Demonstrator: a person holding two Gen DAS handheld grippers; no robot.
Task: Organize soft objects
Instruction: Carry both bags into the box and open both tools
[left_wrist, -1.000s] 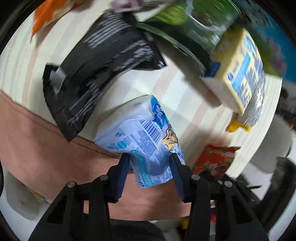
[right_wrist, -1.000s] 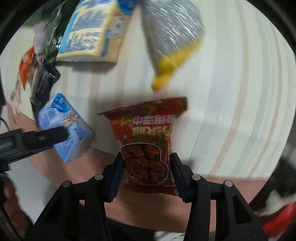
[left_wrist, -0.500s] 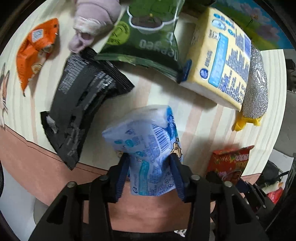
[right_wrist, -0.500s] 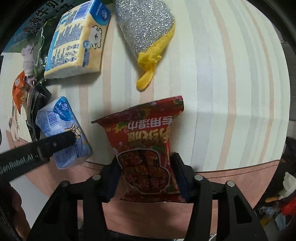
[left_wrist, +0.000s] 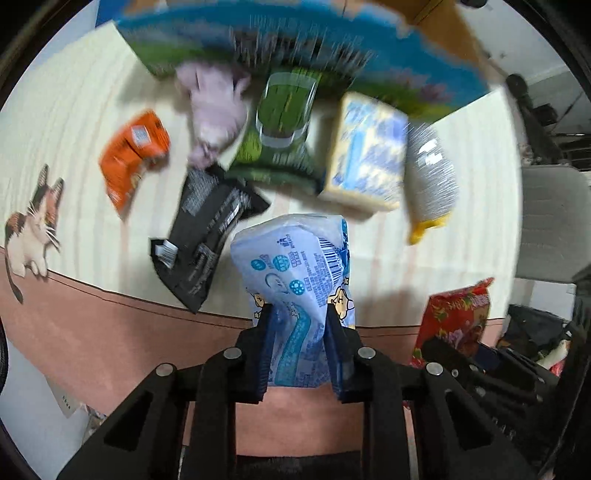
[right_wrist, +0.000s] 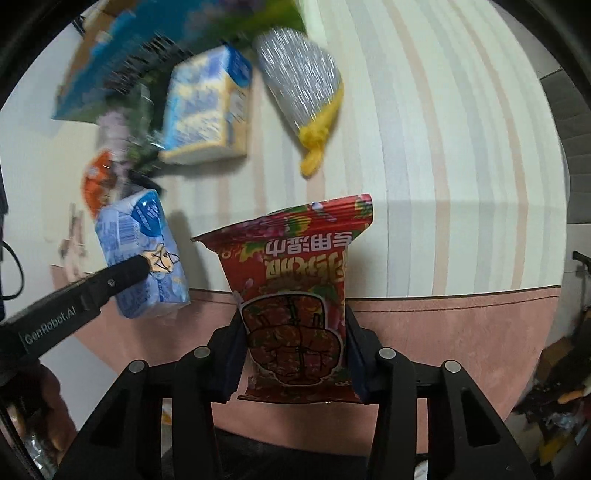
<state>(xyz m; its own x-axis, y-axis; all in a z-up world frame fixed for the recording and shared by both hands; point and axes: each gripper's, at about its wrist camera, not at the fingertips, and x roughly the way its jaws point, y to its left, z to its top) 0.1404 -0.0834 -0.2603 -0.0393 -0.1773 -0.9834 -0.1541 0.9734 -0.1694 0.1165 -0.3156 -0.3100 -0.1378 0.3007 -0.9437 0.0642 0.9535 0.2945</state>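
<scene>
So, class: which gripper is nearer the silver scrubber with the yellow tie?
Right. The right gripper, shut on the red packet, sits just below the scrubber; the left gripper, squeezing the blue pack, is farther aside.

tissue pack held above table edge, snack bag to its right, plush toy behind

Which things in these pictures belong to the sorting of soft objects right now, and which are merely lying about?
In hand:
- left gripper, shut on the blue tissue pack
- right gripper, shut on the red snack packet

Lying about:
- black pouch
- orange packet
- pink plush toy
- green bag
- silver scrubber
</scene>
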